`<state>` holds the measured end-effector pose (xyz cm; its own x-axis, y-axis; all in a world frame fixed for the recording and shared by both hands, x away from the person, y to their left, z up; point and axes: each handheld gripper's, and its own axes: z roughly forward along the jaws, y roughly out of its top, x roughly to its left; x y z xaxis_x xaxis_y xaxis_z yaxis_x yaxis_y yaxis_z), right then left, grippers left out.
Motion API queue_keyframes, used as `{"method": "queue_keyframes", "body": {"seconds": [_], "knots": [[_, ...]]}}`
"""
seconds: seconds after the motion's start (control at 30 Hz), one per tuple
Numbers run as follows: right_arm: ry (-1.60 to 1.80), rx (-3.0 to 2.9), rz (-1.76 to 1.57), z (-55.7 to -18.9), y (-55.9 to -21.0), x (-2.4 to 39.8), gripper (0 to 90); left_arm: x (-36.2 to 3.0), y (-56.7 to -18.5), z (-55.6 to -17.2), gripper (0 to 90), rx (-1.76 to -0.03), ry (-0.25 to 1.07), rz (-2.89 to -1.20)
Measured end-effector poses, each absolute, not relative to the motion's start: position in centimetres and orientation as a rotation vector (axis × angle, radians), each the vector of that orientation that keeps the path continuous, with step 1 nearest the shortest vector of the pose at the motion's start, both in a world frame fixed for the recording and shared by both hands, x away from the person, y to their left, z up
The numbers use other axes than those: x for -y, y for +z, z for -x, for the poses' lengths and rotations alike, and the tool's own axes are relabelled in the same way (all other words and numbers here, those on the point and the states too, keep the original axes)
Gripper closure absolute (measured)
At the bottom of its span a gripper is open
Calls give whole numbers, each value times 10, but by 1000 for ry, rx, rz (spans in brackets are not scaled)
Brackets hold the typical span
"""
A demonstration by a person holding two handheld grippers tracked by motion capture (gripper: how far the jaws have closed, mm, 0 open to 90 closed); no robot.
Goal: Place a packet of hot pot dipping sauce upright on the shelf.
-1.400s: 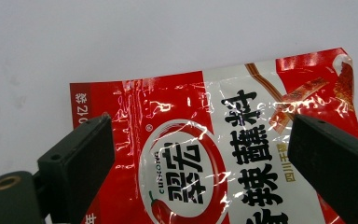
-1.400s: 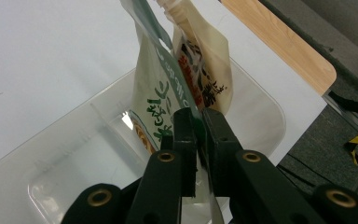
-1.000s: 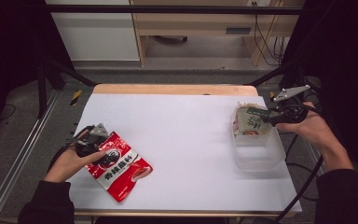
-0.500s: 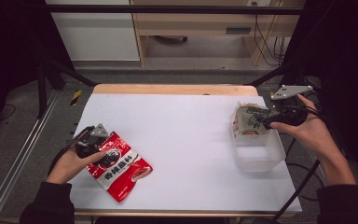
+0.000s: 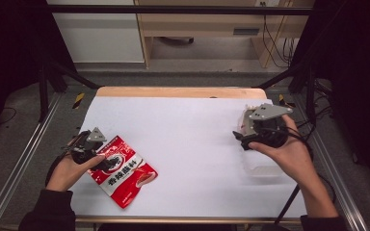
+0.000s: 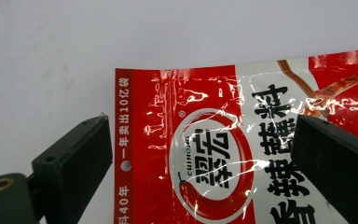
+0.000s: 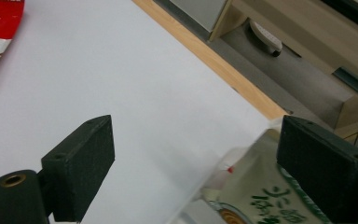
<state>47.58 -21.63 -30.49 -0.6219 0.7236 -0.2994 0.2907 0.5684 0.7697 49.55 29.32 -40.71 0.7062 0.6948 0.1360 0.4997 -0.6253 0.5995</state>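
The right hand-held gripper (image 5: 241, 140) had just been opening, its jaws now wide with nothing between, leaving the green packet (image 7: 256, 196) in the clear box (image 5: 260, 162). The left hand-held gripper (image 5: 107, 162) stood spread over the red pouch (image 5: 125, 174) on the tabletop (image 5: 188, 134), apparently to grasp it.

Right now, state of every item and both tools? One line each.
red snack pouch: sealed, flat on the white table cover, between the left tool's jaws.
left tool: open, jaws straddling the pouch's top end, not pressing.
right tool: open, jaws just opened, nothing between them.
green packet: lying in the clear container, released.
clear container: no lid seen, at the table's right side.
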Motion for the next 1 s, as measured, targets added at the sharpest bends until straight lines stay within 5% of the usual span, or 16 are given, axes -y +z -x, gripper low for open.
{"method": "queue_keyframes", "body": {"seconds": [1.0], "knots": [[972,-2341,-855,-466,-410,111,153,-326,-407,-484,65,-1008,563,-2342]]}}
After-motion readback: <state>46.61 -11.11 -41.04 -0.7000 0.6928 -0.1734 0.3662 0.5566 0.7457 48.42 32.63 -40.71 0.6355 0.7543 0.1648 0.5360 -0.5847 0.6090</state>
